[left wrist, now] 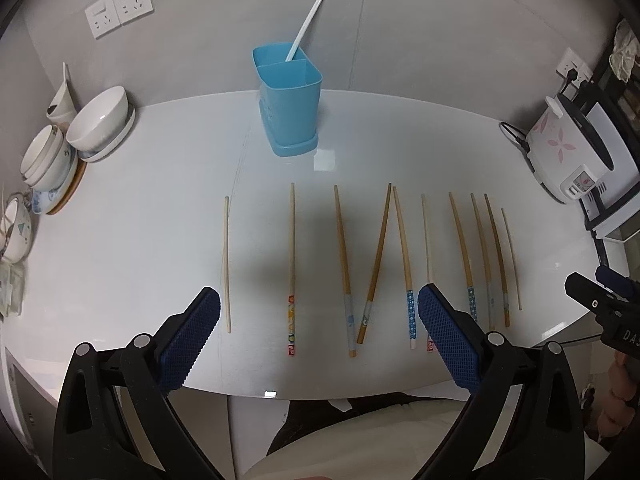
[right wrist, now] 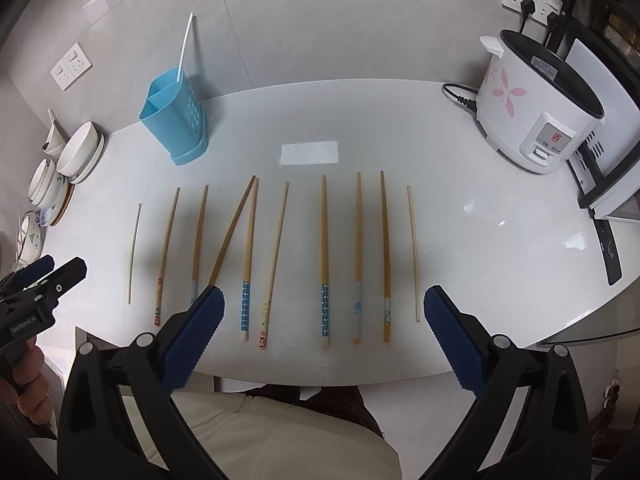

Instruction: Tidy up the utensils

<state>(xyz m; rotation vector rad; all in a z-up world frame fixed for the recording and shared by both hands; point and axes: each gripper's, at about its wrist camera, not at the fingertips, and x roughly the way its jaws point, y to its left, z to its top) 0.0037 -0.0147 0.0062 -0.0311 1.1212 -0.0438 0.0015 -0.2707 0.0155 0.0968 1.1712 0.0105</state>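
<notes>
Several wooden chopsticks (left wrist: 292,264) lie in a row on the white table (left wrist: 140,216), also in the right wrist view (right wrist: 325,256); two of them touch at their far tips (right wrist: 234,230). A blue two-compartment utensil holder (left wrist: 289,100) stands at the back with one white chopstick (left wrist: 306,26) in its far compartment; it also shows in the right wrist view (right wrist: 174,120). My left gripper (left wrist: 319,306) is open and empty above the near ends of the row. My right gripper (right wrist: 324,306) is open and empty, likewise above the near ends.
Stacked bowls and plates (left wrist: 96,124) sit at the table's left edge. A white rice cooker (right wrist: 536,108) with a cord stands at the right, beside a black and white appliance (right wrist: 608,184). The table's front edge (right wrist: 320,376) runs just under both grippers.
</notes>
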